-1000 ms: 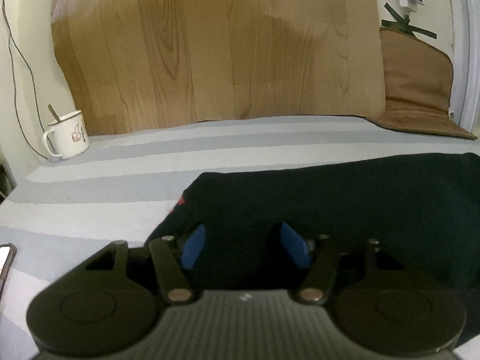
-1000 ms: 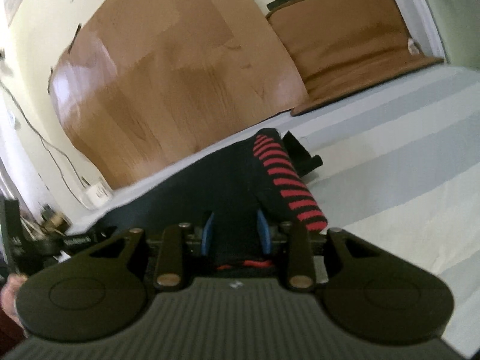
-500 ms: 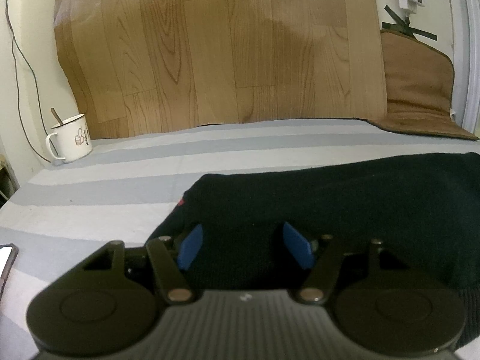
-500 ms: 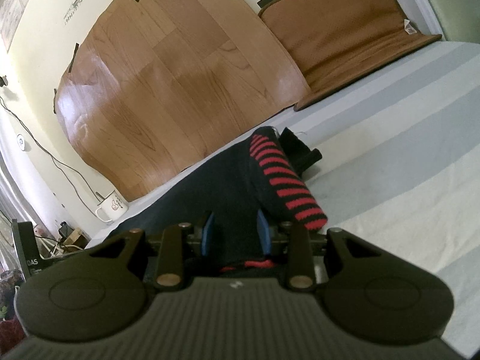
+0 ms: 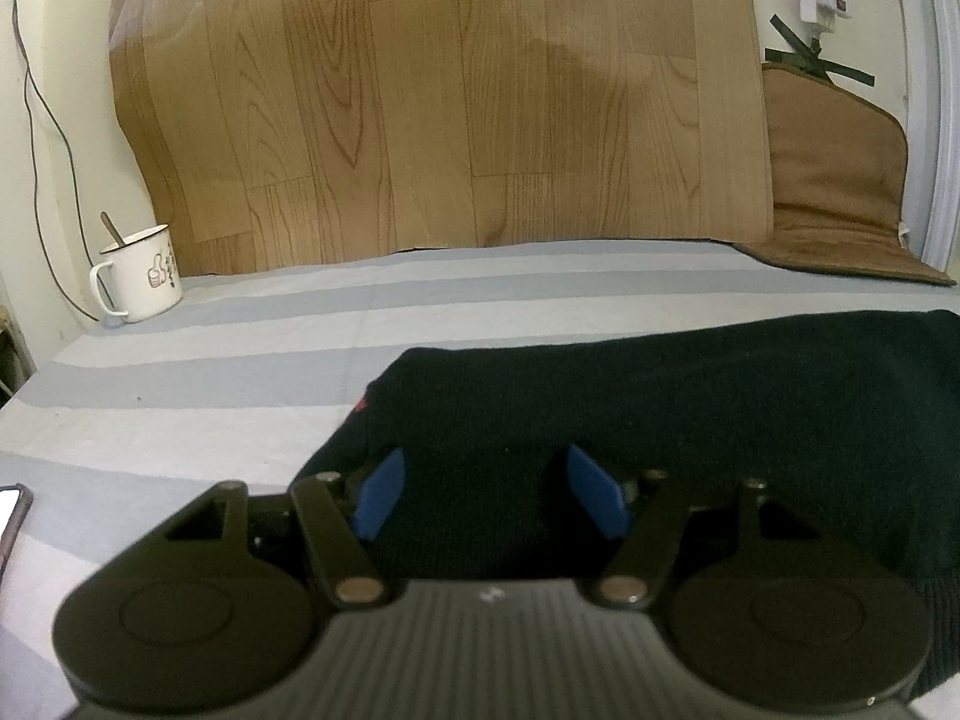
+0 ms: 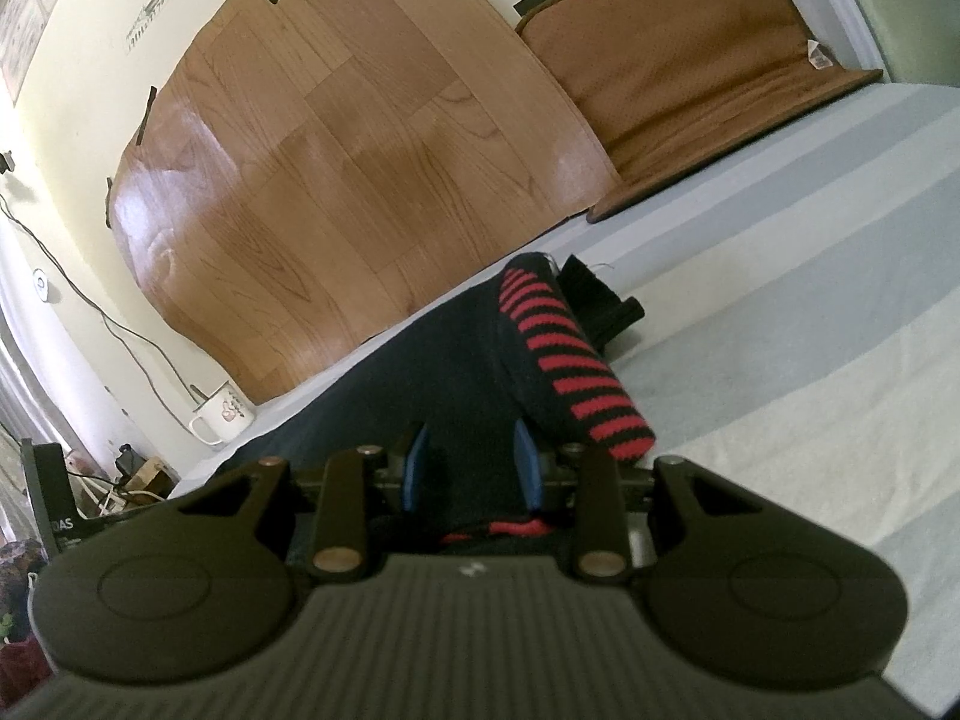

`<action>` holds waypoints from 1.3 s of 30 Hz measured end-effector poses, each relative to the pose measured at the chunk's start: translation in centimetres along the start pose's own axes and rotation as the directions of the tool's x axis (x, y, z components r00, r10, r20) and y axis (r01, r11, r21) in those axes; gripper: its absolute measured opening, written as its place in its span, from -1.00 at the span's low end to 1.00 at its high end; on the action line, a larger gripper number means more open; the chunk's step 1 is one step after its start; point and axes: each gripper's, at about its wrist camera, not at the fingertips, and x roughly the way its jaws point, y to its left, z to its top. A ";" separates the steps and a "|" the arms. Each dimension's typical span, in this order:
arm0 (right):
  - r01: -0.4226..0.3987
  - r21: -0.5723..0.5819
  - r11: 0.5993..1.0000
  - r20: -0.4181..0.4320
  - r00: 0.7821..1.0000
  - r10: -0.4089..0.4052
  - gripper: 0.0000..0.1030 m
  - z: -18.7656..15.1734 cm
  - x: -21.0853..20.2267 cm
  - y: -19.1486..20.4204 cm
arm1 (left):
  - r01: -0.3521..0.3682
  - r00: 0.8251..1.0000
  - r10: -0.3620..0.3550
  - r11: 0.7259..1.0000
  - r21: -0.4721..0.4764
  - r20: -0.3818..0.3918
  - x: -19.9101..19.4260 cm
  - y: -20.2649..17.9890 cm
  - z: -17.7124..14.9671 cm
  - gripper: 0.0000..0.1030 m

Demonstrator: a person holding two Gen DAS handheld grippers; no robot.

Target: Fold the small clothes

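Lying limp across the grey-striped bedsheet [image 5: 180, 420], the soft black knitted garment [image 5: 690, 396] sat between the released left gripper [image 5: 489, 489]; right gripper [image 6: 471, 465] clenched its near hem (best hold, probably).

Dark knit sweater [image 5: 660, 420], matt, soft; red-striped knit sleeve [image 6: 570, 360]. Striped cotton-like bedsheet [image 5: 240, 372], matt. Glossy wood-grain vinyl sheet [image 6: 336, 168]. Enamel-look white mug [image 5: 141, 282], smooth. Brown cloth mat [image 6: 678, 72].
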 end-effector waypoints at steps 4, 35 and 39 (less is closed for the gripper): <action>0.005 -0.004 1.000 -0.002 1.000 -0.005 -0.33 0.0 0.1 0.1 | 0.004 1.000 -0.004 1.000 -0.003 0.000 -0.1 0.0 0.1 0.22; -0.042 0.056 0.998 0.013 0.999 0.041 -0.33 -0.1 -0.3 -0.9 | -0.018 1.000 0.018 1.000 0.008 0.021 -0.4 -0.1 -0.1 0.58; -0.054 0.065 0.996 0.015 0.998 0.053 -0.31 -0.1 -0.4 -1.2 | -0.013 1.000 0.013 1.000 0.001 0.017 -0.3 -0.1 0.0 0.63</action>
